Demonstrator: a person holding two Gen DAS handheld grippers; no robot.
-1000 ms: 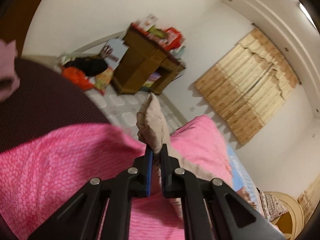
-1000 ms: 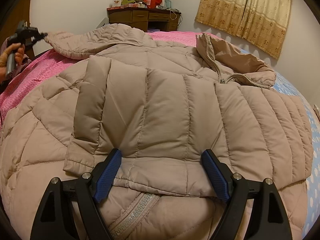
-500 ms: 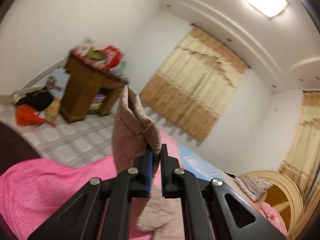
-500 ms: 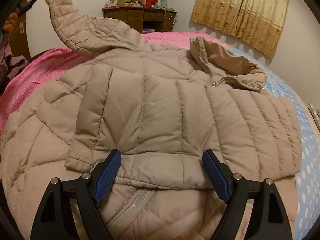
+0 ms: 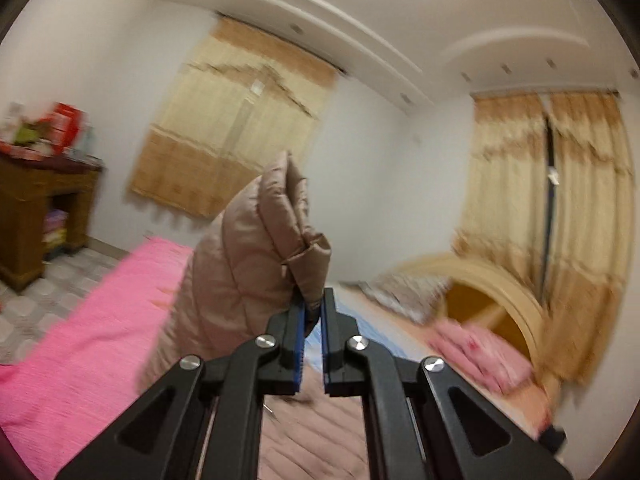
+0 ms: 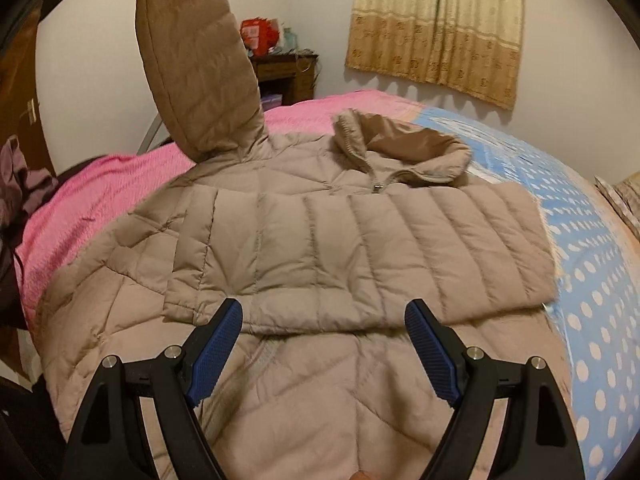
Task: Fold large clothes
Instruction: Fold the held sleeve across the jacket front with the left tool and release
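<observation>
A beige quilted puffer jacket (image 6: 320,264) is spread front-up on the bed (image 6: 592,264), covering most of the near part of it. One sleeve (image 6: 360,256) is laid across the chest, its cuff toward the pink side. The collar (image 6: 416,152) lies toward the far edge of the bed, with a zipper pull seen just below it. The other sleeve (image 6: 196,60) is raised steeply above the far left part of the jacket, its upper end cut off by the top of the right wrist view.

In the left wrist view the cuff end of the raised sleeve (image 5: 256,256) is clamped between the fingers (image 5: 298,320) of the left gripper (image 5: 313,312), which are closed together on the fabric; the sleeve hangs down to the left of the fingers onto the jacket below. This view is blurred.

The right gripper (image 6: 324,348) is held over the lower front of the jacket, fingers (image 6: 218,344) wide apart, nothing between them. Contact with the fabric cannot be judged.

The bed is covered by a pink blanket (image 6: 88,208) on its left side and a blue dotted sheet (image 6: 600,300) on its right. A wooden desk (image 6: 288,72) with red items stands beyond the far edge. Tan curtains (image 6: 436,24) hang on the far wall. Pillows (image 5: 480,344) lie at a curved headboard (image 5: 492,276).
</observation>
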